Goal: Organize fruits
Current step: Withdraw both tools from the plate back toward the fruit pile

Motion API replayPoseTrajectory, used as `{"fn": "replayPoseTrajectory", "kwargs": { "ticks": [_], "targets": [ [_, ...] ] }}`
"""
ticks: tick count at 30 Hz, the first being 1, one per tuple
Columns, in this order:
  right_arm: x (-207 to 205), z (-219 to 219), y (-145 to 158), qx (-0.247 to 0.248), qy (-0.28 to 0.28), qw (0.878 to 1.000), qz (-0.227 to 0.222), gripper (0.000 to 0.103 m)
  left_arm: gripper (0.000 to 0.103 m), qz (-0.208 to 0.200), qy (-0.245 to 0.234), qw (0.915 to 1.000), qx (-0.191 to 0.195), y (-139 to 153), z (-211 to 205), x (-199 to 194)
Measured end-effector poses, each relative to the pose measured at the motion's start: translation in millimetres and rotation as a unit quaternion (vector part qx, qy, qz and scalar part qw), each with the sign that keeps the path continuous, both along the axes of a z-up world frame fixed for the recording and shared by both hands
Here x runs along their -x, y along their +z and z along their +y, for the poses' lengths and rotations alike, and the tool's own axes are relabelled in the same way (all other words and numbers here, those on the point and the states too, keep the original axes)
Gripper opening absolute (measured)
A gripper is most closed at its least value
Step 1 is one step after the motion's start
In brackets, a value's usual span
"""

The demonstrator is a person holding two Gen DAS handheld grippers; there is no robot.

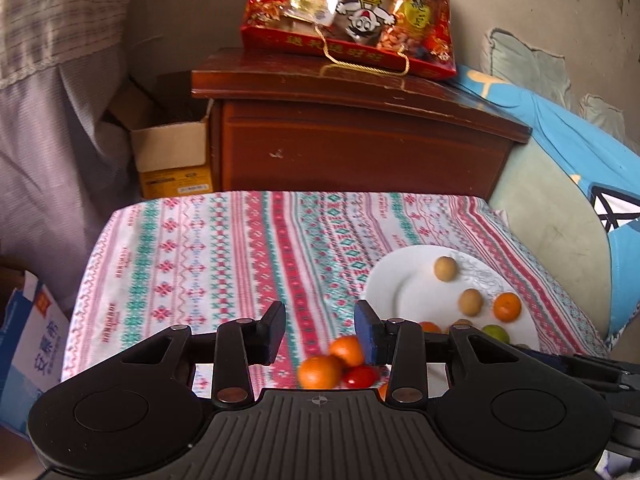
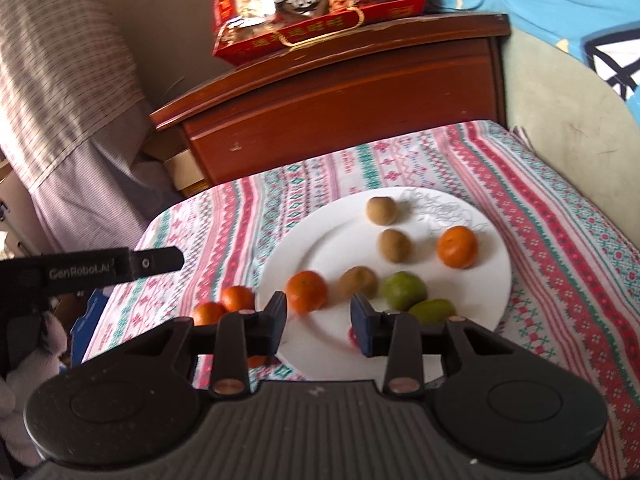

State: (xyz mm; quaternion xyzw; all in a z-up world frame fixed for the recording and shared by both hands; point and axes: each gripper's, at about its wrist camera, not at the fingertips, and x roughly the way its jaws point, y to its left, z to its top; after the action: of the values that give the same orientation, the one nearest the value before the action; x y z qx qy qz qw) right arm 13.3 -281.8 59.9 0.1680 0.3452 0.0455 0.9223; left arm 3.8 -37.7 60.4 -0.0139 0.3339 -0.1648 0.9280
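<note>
1. The left gripper hangs wide open, gripping nothing, above two oranges and a red tomato on the patterned cloth.
2. The right gripper gapes empty over the white plate, which carries oranges, brown fruits and green ones.
3. "GenRobot.AI" is printed on the left gripper's side.
4. A red snack bag bears Chinese characters I cannot read.

"GenRobot.AI" stands in pale letters on the left gripper's black body — other print unreadable.
</note>
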Motion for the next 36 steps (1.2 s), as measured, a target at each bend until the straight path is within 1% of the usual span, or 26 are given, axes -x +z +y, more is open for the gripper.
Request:
{"fn": "replayPoseTrajectory", "kwargs": {
  "ticks": [2,9,16,21,26,31,32,34,36],
  "targets": [
    [2.0,5.2,-0.1,0.002,0.009,1.0,0.001,0.037,0.037,-0.005,0.008,1.0,-0.001,-0.9,6.2,1.3],
    [6.9,27.7,-3.9,0.007,0.049,0.999,0.011,0.037,0.037,0.004,0.033,0.9994,0.001,-9.3,26.2,-0.9],
    [7.5,51.5,-14.4,0.006,0.078,0.996,0.032,0.037,0.037,0.014,0.042,0.999,0.004,-18.4,39.5,-1.9],
    [1.0,55.8,-23.5,0.006,0.072,0.996,0.044,0.037,0.037,0.02,0.032,0.9993,0.001,-25.7,39.7,-1.0],
    [-8.7,54.8,-29.5,0.004,0.055,0.997,0.046,0.037,0.037,0.023,0.01,0.9997,-0.004,-31.8,37.6,2.7],
    [-14.8,57.6,-34.0,0.004,0.053,0.998,0.043,0.036,0.037,0.027,-0.004,0.9996,-0.004,-37.2,36.3,4.8],
    [-15.3,58.5,-34.4,0.006,0.053,0.998,0.041,0.035,0.037,0.028,-0.007,0.9996,-0.003,-38.4,36.1,4.9],
    [-16.1,59.2,-35.2,0.01,0.053,0.998,0.038,0.027,0.037,0.027,-0.014,0.9995,-0.002,-40.5,35.3,5.5],
    [-16.5,57.7,-36.0,0.011,0.054,0.998,0.037,0.025,0.037,0.026,-0.019,0.9995,-0.003,-42.5,33.9,5.8]
  ]
}}
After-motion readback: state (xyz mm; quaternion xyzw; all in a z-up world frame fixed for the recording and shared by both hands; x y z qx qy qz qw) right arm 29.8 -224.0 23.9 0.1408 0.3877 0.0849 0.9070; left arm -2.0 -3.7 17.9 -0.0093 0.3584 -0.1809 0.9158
